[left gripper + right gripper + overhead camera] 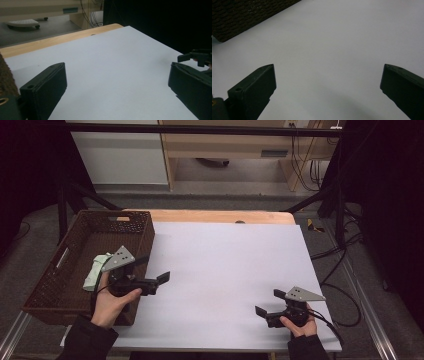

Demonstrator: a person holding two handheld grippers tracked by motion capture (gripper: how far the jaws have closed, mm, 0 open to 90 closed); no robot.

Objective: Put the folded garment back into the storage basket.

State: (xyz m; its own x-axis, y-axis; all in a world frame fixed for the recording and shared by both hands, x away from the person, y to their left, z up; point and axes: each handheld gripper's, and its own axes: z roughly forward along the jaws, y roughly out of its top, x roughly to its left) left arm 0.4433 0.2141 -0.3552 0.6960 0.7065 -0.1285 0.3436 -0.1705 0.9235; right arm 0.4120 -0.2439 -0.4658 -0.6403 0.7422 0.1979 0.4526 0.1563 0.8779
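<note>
My left gripper hovers by the right wall of a brown wicker basket, held in a hand, jaws wide open and empty. A pale green and white folded cloth lies inside the basket, just left of that gripper. In the left gripper view the left gripper looks across the white sheet with nothing between its jaws. My right gripper rests near the front right of the sheet, open and empty. Through the right gripper I see bare white sheet, with the basket in the far corner.
A white sheet covers most of the wooden table. The right gripper shows at the far right of the left gripper view. Black frame legs and cables stand around the table, cables thickest on the floor at right.
</note>
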